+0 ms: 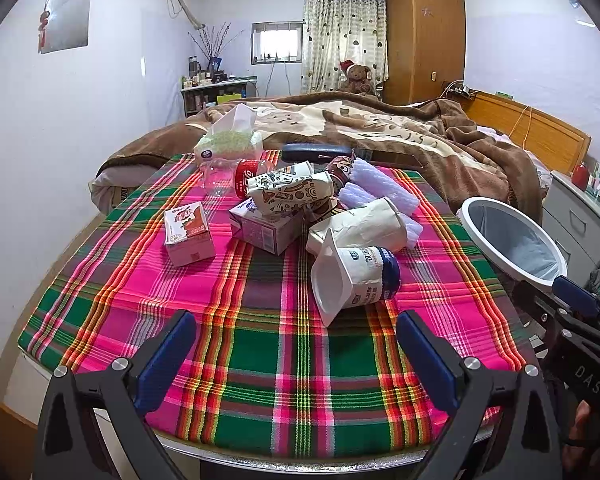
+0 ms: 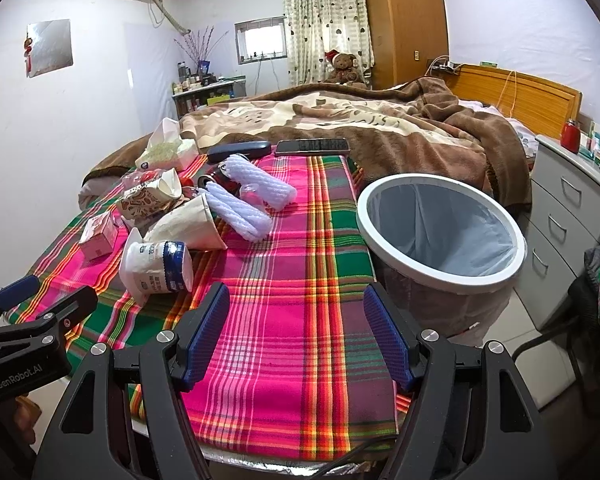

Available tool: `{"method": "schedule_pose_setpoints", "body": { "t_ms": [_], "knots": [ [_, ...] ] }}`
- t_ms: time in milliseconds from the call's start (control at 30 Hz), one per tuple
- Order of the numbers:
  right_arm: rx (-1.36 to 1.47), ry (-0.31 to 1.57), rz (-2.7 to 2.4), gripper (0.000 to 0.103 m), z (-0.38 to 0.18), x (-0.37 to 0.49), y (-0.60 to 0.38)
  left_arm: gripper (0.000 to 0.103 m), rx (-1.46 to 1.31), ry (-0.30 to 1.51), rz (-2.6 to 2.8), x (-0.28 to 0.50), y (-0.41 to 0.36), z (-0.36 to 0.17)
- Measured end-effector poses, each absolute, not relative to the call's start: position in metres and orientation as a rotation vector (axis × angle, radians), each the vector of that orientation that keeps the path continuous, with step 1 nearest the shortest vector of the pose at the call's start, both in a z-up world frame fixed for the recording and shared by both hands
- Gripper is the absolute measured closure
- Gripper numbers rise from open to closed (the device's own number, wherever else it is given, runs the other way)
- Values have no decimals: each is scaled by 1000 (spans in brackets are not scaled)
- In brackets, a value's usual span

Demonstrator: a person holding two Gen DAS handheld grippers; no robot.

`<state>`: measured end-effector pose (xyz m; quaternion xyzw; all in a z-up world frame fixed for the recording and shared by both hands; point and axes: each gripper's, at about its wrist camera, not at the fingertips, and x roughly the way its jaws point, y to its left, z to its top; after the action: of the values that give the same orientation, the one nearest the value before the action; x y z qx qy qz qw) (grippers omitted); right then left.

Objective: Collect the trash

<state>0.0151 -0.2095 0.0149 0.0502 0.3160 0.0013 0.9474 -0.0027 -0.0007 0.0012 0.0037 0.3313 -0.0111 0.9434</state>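
Note:
Trash lies in a pile on the plaid tablecloth [image 1: 260,360]: a tipped white yogurt cup [image 1: 352,276], crushed paper cups [image 1: 360,228], small drink cartons [image 1: 188,234], a clear plastic bottle [image 1: 228,174] and white foam sleeves [image 1: 380,184]. The yogurt cup also shows in the right wrist view [image 2: 156,266]. A white-rimmed trash bin [image 2: 440,232] with a grey liner stands at the table's right edge. My left gripper [image 1: 296,344] is open and empty, just short of the yogurt cup. My right gripper [image 2: 296,332] is open and empty above the cloth, left of the bin.
A tissue pack [image 1: 228,142], a dark case [image 2: 240,150] and a phone [image 2: 312,146] lie at the table's far edge. A bed with a brown blanket [image 2: 360,120] is behind. A grey drawer unit [image 2: 572,216] stands right of the bin.

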Motion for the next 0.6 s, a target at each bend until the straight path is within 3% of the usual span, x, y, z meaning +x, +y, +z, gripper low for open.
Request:
{"method": "schedule_pose_setpoints", "body": {
  "t_ms": [600],
  "knots": [
    [98,641,3,32,16,14,-209,1,-1,671,-28,-6,0,5]
  ]
}}
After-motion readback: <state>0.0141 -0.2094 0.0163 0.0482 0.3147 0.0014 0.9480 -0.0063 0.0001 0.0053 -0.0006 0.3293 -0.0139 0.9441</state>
